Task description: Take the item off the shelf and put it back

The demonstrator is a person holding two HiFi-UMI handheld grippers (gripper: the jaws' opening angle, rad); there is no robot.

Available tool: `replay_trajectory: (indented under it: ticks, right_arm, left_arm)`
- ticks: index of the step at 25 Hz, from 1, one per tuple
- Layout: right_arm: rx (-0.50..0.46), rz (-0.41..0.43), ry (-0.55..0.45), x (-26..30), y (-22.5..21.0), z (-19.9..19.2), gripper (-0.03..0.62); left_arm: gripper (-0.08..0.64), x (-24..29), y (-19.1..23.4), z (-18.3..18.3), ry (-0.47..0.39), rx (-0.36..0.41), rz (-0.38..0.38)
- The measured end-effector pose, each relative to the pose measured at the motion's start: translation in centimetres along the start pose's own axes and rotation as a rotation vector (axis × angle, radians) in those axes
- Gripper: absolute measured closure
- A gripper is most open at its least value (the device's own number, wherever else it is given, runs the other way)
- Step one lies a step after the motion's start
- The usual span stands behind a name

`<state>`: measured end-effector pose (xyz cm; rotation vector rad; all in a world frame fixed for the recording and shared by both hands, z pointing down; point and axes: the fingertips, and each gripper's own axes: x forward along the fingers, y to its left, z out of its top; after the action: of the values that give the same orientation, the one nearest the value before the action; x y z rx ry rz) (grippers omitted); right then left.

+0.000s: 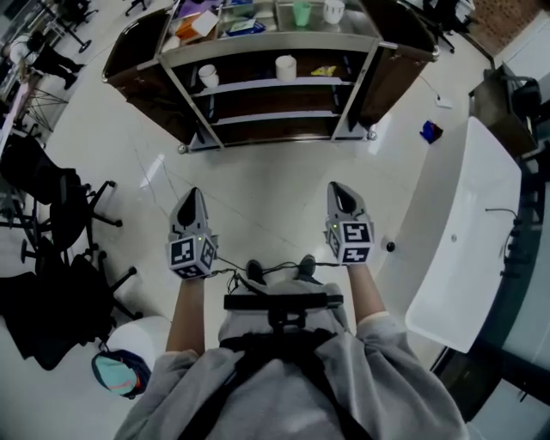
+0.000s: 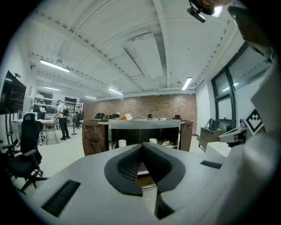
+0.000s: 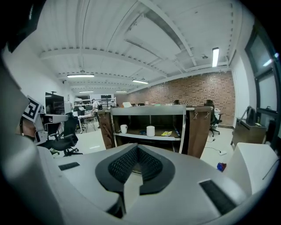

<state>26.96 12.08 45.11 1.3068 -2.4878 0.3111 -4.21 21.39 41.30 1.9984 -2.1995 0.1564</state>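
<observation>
A dark shelf unit with a metal frame (image 1: 271, 43) stands on the floor some way ahead of me. Its middle shelf carries a white mug (image 1: 208, 76), a white cylinder (image 1: 285, 67) and a yellow packet (image 1: 324, 70). The right gripper view shows the same mug (image 3: 124, 128), cylinder (image 3: 150, 131) and packet (image 3: 166, 133). My left gripper (image 1: 192, 192) and right gripper (image 1: 337, 186) are held side by side, well short of the shelf and pointing at it. Both are shut with nothing between the jaws, as seen at the left gripper (image 2: 141, 145) and right gripper (image 3: 137, 147).
The shelf's top holds a green cup (image 1: 302, 13), a white cup (image 1: 333, 10) and a box (image 1: 204, 23). Black office chairs (image 1: 60, 215) stand at the left, a white table (image 1: 464, 232) at the right. A blue object (image 1: 431, 131) lies on the floor. A person (image 2: 61, 118) stands far off.
</observation>
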Motion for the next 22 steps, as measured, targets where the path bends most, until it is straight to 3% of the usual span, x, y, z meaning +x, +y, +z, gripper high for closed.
replay_trajectory:
  ticks: [12, 17, 22]
  right_arm:
    - [-0.013, 0.096, -0.032, 1.7, -2.2, 2.0, 0.583]
    - [-0.010, 0.121, -0.053, 5.2, -0.4, 3.7, 0.583]
    - [-0.012, 0.098, -0.059, 10.6, 2.4, 5.0, 0.583]
  left_arm:
    - [0.552, 2.2, -4.2, 2.5, -0.023, 0.014, 0.031]
    - [0.552, 5.3, -2.5, 3.0, -0.027, 0.031, 0.016]
    - [0.552, 10.1, 0.7, 2.6, -0.020, 0.038, -0.057]
